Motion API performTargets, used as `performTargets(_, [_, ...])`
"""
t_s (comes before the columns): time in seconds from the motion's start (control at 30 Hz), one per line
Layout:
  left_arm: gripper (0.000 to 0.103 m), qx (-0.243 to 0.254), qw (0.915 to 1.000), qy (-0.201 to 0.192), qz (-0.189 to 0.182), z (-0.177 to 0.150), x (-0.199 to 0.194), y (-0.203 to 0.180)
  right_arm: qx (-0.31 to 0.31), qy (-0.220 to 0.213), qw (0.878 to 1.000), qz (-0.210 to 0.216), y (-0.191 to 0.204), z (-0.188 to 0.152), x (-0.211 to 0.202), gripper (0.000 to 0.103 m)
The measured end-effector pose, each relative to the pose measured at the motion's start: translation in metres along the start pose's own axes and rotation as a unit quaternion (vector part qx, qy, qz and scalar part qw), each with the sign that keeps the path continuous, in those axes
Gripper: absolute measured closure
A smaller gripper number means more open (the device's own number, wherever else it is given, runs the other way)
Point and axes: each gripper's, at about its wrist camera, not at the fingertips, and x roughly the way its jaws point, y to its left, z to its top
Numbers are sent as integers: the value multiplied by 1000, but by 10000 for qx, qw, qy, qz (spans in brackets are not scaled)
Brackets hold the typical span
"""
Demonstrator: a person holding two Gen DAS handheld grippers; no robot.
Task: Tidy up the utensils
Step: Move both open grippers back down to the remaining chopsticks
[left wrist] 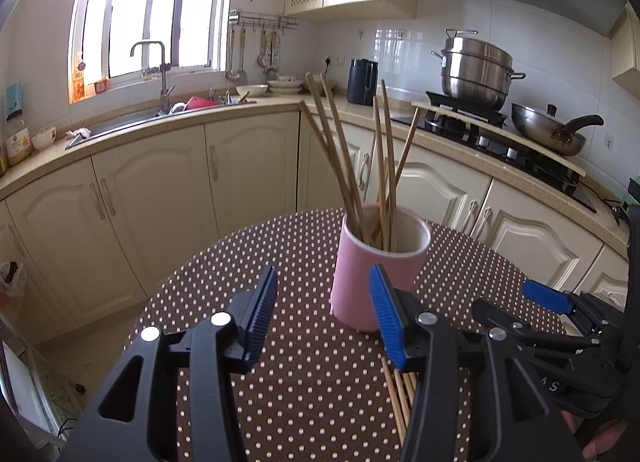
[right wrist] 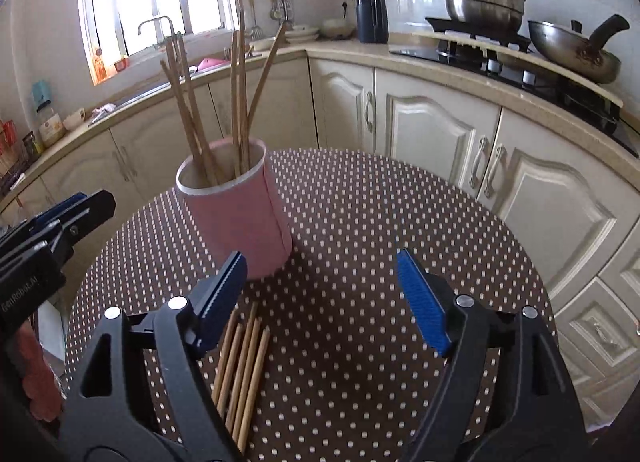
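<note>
1. Nearest the lens in the right wrist view, the right gripper (right wrist: 320, 298) fills the lower frame with its jaws spread wide and nothing between them; my guess is they are held apart so they can drop over a loose stick.
2. Just beyond, at lower left of that view, a bundle of loose chopsticks (right wrist: 242, 366) lies flat on the dotted bench (right wrist: 380, 221), side by side and partly under the left jaw; they look like the ones not yet sorted.
3. Across in the left wrist view, the left gripper (left wrist: 322, 318) sits at lower centre, jaws about half spread and empty, with the same chopsticks at the lower right beneath its right jaw.
4. Past both pairs of jaws, mid-frame, the pink cup (left wrist: 380, 262) stands upright on the bench, near the bundle but apart from it.
5. Standing chopsticks (left wrist: 360, 165) lean against its rim, fanned out, so the cup probably serves as the holder for the rest.
6. Neither gripper touches the cup or any stick.
</note>
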Motion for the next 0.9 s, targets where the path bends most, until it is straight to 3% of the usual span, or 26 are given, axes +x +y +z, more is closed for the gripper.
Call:
performTargets(0.6, [52,-74,9975,697,-115,-57,0,4,-330,982,9944,-211,19,-60,26,25])
performTargets(0.9, [50,-227,9944,1033,14,-74,12,14,-390,1140,9922,-321,25,-69,32,24])
